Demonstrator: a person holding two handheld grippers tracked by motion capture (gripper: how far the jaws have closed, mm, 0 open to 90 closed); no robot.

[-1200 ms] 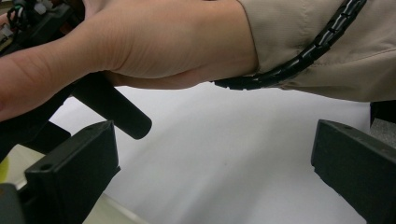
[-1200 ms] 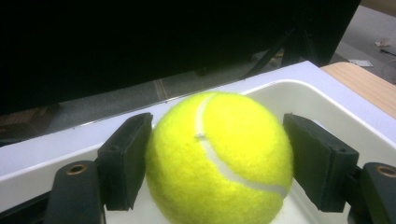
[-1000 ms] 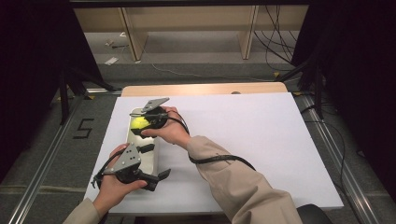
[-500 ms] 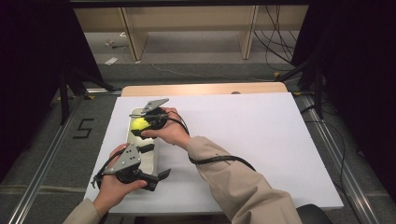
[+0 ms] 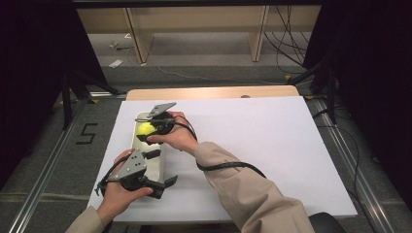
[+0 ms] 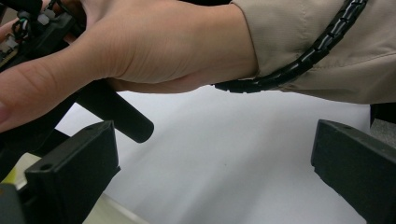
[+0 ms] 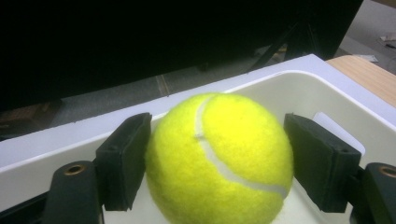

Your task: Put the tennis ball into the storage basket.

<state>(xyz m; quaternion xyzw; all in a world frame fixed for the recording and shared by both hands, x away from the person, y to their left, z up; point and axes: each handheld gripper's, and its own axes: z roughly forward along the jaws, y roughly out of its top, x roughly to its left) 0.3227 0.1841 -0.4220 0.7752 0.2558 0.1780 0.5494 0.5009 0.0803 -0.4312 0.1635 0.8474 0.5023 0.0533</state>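
1. In the right gripper view, the tennis ball (image 7: 219,158) is seen between the just-opening jaws of the right gripper (image 7: 217,163), over the white tray (image 7: 280,88); pad contact cannot be told
2. The left gripper (image 6: 210,177) is seen with jaws wide apart and empty
3. From the high view, white paper (image 5: 272,145) is seen covering the table, with grey floor (image 5: 204,58) beyond

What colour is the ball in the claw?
The tennis ball is bright yellow with a curved white seam. It shows best in the right gripper view.

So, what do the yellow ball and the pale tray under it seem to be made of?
The tennis ball looks felt-covered: fuzzy matte yellow nap with a white curved seam. The tray seems moulded plastic, though enamel cannot be ruled out: smooth cream walls, rounded rim, soft sheen. The right tongs sit either side of the ball; their pads look like matte black rubber or foam.
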